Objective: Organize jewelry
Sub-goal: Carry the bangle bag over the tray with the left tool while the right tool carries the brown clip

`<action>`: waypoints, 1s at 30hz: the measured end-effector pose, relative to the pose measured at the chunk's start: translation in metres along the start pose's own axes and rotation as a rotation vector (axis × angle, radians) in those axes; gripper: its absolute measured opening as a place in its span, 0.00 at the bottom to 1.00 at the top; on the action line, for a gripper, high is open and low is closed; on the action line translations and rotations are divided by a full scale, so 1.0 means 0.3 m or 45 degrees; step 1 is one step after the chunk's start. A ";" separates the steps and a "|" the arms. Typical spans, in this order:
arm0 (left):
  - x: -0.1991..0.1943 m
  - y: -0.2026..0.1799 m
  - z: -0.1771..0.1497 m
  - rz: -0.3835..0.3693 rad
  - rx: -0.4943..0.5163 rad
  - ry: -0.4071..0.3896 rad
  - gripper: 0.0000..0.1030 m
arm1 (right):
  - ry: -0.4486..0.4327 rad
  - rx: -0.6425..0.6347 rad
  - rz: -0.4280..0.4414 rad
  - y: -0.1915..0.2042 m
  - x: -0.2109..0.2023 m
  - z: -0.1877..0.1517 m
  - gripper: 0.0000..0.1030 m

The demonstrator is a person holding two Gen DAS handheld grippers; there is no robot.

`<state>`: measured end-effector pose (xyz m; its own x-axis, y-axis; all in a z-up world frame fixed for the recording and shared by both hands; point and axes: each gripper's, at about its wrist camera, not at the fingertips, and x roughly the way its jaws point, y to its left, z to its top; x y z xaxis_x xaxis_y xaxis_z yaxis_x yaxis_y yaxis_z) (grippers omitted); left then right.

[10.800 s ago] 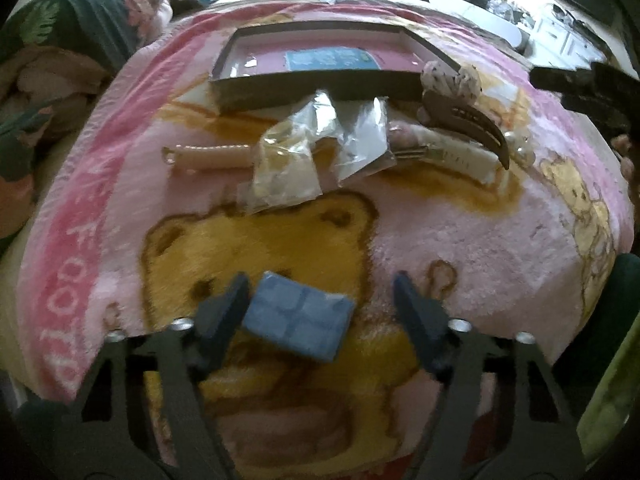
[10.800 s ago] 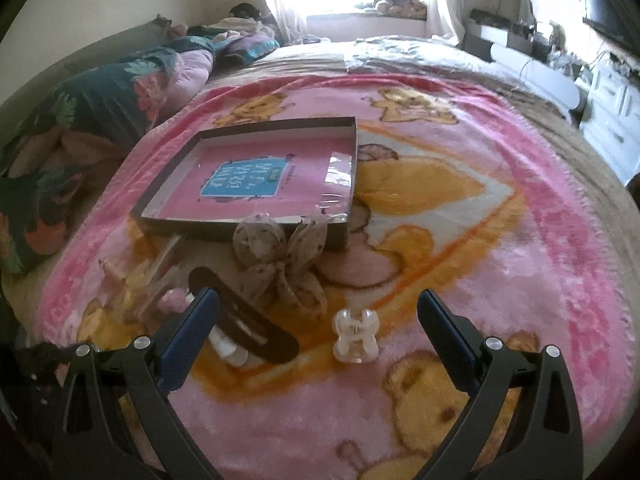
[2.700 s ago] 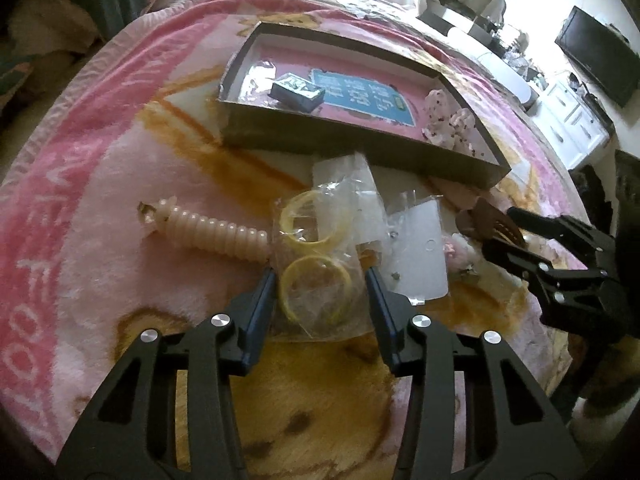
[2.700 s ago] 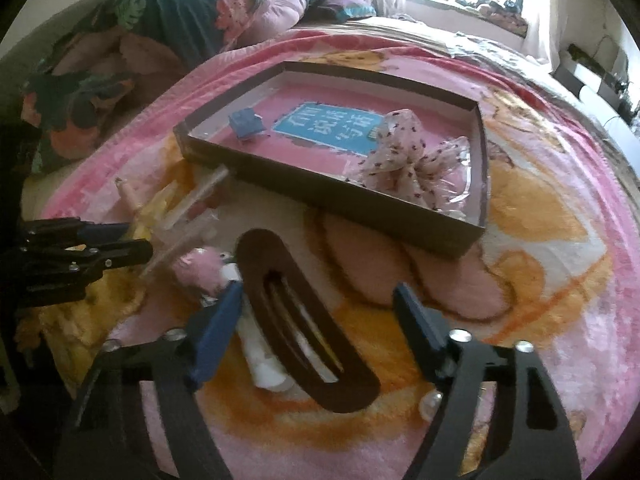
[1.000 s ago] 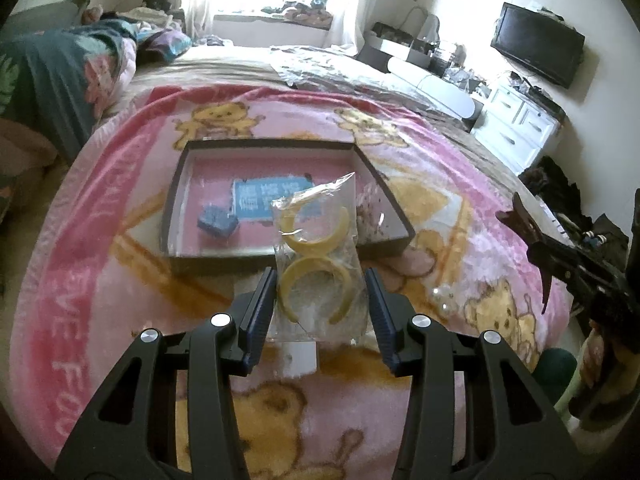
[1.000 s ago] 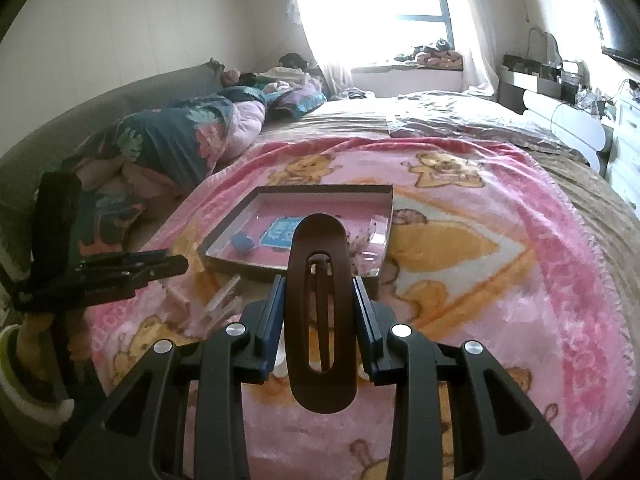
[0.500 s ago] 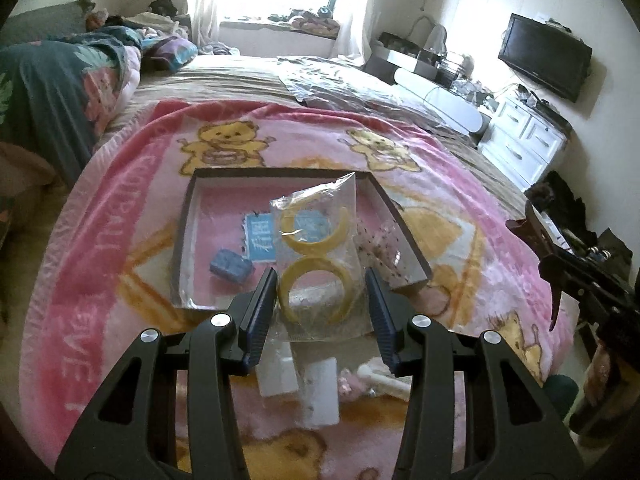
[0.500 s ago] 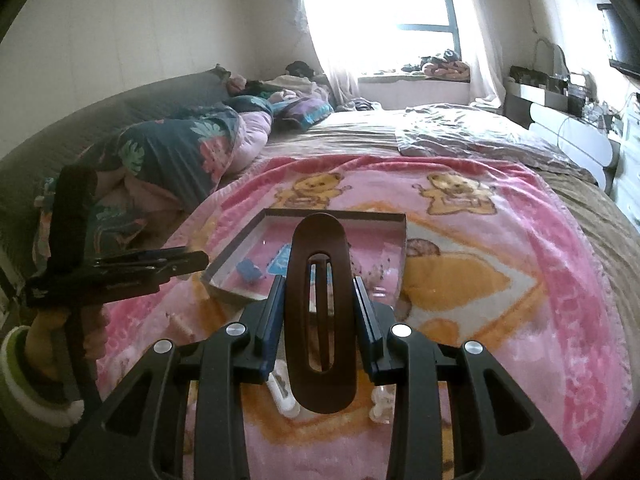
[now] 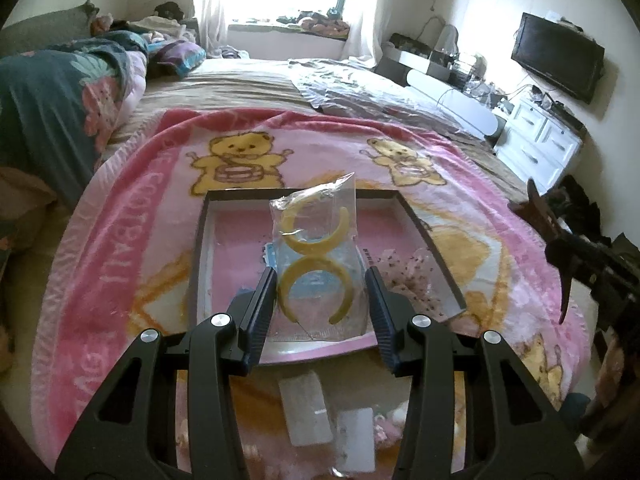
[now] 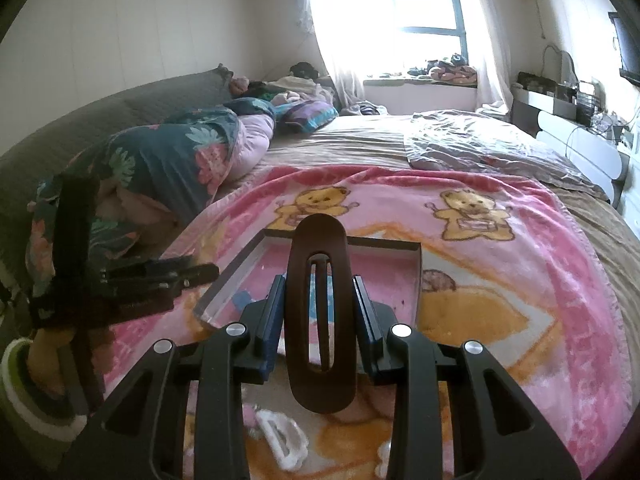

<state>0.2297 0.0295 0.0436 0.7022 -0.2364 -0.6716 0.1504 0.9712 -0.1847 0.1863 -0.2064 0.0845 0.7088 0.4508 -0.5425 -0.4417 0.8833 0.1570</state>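
My left gripper (image 9: pixel 320 292) is shut on a clear plastic bag with two yellow hoop earrings (image 9: pixel 316 264), held up in the air over the near part of the shallow dark box (image 9: pixel 202 248) with its pink bottom. My right gripper (image 10: pixel 318 300) is shut on a long dark brown hair clip (image 10: pixel 320 320), upright between its fingers, in front of the same box (image 10: pixel 384 246). In the box lie a spotted bow (image 9: pixel 404 268) and a small blue item (image 10: pixel 240 302). The right gripper with the clip (image 9: pixel 560 248) shows at the left view's right edge; the left gripper (image 10: pixel 160 276) shows at the right view's left.
The box sits on a pink bear-print blanket (image 9: pixel 120 264) on a bed. Near me lie clear packets (image 9: pixel 306 408) and a white hair claw (image 10: pixel 280 436). A floral quilt (image 10: pixel 160 160) is heaped at the left; a white dresser (image 9: pixel 540 140) stands at the right.
Both grippers have moved forward with their loads toward the box. The earring bag now hangs over the box's near half, and the box sits closer under the hair clip.
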 end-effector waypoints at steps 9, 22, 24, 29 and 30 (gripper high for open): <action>0.130 0.021 -0.004 0.000 -0.013 0.069 0.36 | 0.040 0.011 -0.033 -0.031 0.120 0.037 0.30; 0.284 0.011 -0.049 -0.028 0.024 0.186 0.36 | 0.181 0.110 -0.074 -0.137 0.317 -0.026 0.30; 0.299 0.009 -0.059 -0.029 0.032 0.200 0.36 | 0.196 0.124 -0.077 -0.151 0.340 -0.037 0.30; 0.332 0.009 -0.075 -0.028 0.042 0.229 0.36 | 0.244 0.126 -0.084 -0.163 0.395 -0.067 0.30; 0.339 0.009 -0.080 -0.026 0.046 0.236 0.36 | 0.251 0.126 -0.087 -0.166 0.403 -0.072 0.30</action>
<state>0.2848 0.0073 -0.0423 0.5593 -0.2539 -0.7892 0.1903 0.9658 -0.1759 0.2821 -0.1985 -0.0067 0.6098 0.3645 -0.7038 -0.3338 0.9235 0.1891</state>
